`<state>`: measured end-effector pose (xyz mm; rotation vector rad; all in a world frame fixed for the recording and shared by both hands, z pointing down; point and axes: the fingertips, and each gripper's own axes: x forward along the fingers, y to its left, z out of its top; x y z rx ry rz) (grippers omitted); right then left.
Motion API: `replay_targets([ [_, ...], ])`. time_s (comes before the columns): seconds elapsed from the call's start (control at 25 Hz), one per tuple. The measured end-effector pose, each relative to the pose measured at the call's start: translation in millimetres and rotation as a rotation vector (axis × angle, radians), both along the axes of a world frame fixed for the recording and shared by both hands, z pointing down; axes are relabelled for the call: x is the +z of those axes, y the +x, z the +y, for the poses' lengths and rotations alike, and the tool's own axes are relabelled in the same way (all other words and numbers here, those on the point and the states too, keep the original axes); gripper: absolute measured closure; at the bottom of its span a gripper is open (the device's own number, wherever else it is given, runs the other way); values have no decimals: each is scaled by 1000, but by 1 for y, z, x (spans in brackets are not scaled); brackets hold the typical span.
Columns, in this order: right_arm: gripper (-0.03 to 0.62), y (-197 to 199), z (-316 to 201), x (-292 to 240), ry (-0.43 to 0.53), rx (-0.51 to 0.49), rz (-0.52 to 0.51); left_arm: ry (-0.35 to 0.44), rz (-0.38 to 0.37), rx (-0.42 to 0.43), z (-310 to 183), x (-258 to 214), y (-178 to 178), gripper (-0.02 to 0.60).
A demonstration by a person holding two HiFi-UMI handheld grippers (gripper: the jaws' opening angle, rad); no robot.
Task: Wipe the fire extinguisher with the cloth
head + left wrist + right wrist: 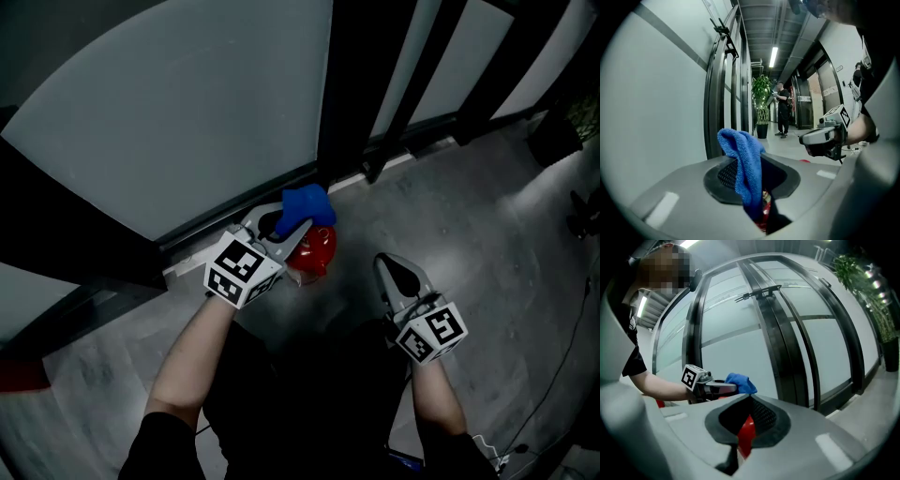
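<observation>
Nearest the wearer, on the right side of the red, round-shouldered metal fire extinguisher [317, 248], the right gripper [384, 262] hangs a little apart from it. Its grey jaws stand narrowly parted with nothing between them, and only a strip of the red body shows through the gap. On the extinguisher's left side the left gripper [281, 223] has its jaws clamped on a bunched fold of the soft blue terry cloth [307, 203]. The free end of the cloth stands above the jaw tips over the far edge of the extinguisher's top. The red paint lies directly beneath the cloth, though whether cloth and metal are touching cannot be told. The extinguisher stands upright on the grey polished floor [469, 216], close to the foot of a frosted glass wall [187, 112] with black frame posts [352, 84] just behind it. It will likely handle as heavy, rigid and smooth-painted, so the cloth should slide easily over it, but a hard sideways push up high could tip it. The empty gripper could best steady it at the neck rather than on the slick round body. The cloth is light and limp, and a deep pinch on a thick fold should keep it from slipping free. Well beyond the extinguisher, down the corridor, stand a green potted plant [761, 101] and a person in dark clothes [782, 110].
</observation>
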<state>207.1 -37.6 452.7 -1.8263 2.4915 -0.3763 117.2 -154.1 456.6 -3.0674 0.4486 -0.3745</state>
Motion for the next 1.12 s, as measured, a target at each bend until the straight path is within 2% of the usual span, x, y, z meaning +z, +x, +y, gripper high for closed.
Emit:
replay_targets([
  [0.24,591,-6,17,-3,0,-51,3,-5,-108,157,29,3,6,494],
  [0.4,591,-12,20,-6,15,-75,0,21,-158,201,45,0,5,494],
  [0.68,591,-31,16,-11,26,-125,10,-51,-81,232,73,-13,-7,494],
  [0.92,591,-48,13,-16,42,-167,30,2,-93,273,97,-16,-15,495],
  [1.12,591,-54,10,-20,52,-193,31,1,-100,318,122,-11,-19,495],
])
